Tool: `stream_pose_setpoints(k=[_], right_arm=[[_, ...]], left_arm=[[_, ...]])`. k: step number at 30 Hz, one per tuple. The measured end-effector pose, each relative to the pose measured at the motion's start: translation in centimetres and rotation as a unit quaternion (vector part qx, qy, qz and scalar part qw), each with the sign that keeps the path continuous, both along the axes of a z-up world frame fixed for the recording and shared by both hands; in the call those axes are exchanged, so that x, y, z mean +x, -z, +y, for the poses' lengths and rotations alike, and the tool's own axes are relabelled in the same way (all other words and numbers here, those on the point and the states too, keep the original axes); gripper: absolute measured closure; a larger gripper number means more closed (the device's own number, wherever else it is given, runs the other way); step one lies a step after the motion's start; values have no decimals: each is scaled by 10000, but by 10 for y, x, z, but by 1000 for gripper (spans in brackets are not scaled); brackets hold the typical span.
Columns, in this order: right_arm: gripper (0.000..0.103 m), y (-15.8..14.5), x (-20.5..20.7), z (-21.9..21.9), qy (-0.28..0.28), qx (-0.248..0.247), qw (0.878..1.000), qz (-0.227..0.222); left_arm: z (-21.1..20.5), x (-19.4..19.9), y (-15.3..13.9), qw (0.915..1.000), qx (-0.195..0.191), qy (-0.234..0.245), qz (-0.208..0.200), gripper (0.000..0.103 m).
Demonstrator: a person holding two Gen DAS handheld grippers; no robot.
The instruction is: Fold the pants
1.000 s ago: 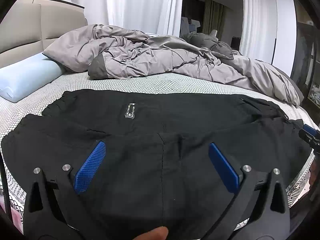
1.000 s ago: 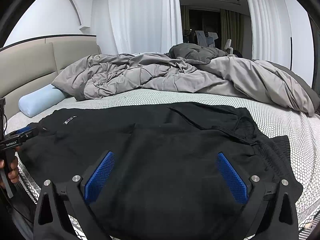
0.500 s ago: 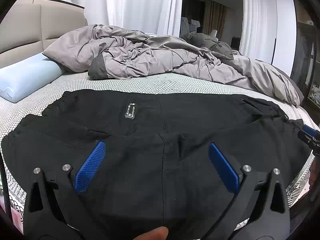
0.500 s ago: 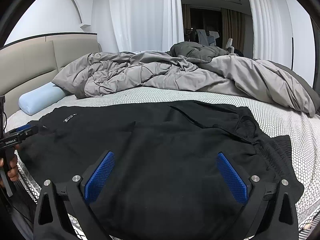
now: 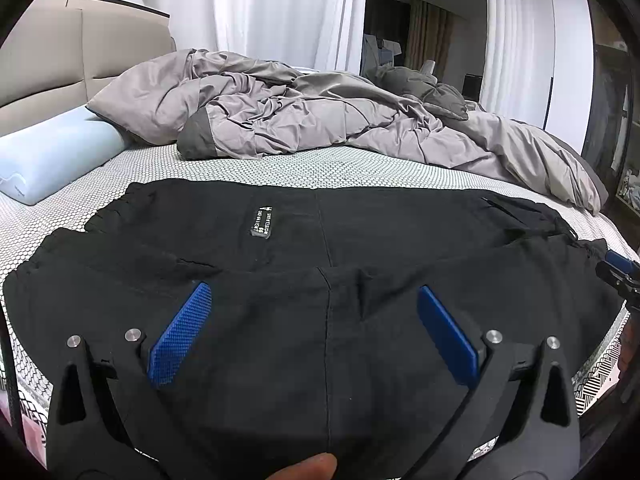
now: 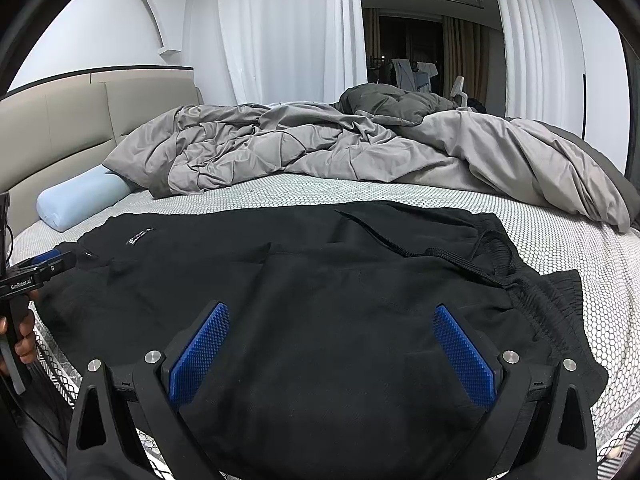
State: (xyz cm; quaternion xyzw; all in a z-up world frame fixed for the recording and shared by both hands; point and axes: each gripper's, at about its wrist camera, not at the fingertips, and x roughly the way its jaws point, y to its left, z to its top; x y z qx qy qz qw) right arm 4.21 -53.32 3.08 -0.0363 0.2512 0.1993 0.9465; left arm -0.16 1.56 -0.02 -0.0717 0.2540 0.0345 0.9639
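Black pants (image 5: 360,236) lie spread flat across the near part of the bed, with a small label patch (image 5: 262,222) on the far layer. In the right wrist view the pants (image 6: 320,280) show their gathered waistband and drawstring (image 6: 494,258) at the right. My left gripper (image 5: 314,320) hovers open over the near fold, nothing between its blue pads (image 5: 180,336). My right gripper (image 6: 332,340) is open above the cloth near the waist end. Each gripper shows at the edge of the other's view: the right gripper (image 5: 618,270), and the left gripper (image 6: 40,268) held by a hand (image 6: 20,332).
A crumpled grey duvet (image 5: 320,116) covers the far half of the bed. A light blue pillow (image 5: 52,156) lies at the far left by the beige headboard (image 6: 80,120). The dotted white mattress (image 6: 560,240) shows around the pants. White curtains hang behind.
Almost nothing: both grippers stay open above the pants, and the views shift only very slightly.
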Motion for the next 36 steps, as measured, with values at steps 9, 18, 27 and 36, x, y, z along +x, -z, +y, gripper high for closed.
stream_pose_setpoints(k=[9,18,27,36], right_arm=[[0,0,0,0,8,-2,10000,-1],[0,0,1,0,21,-7,10000,-4],[0,-6,-1,-5,42,142,9998,-157],[0,-26,1,-26,160,249,9991,-319]], left_arm=[[-1,0,0,10000,7,-2,7,1],[0,-1,0,10000,-16,-8,-4,1],[13,-3,-2,9999,-135,-44,99,1],[91,-32,-11,9939,-616,-894,179,1]])
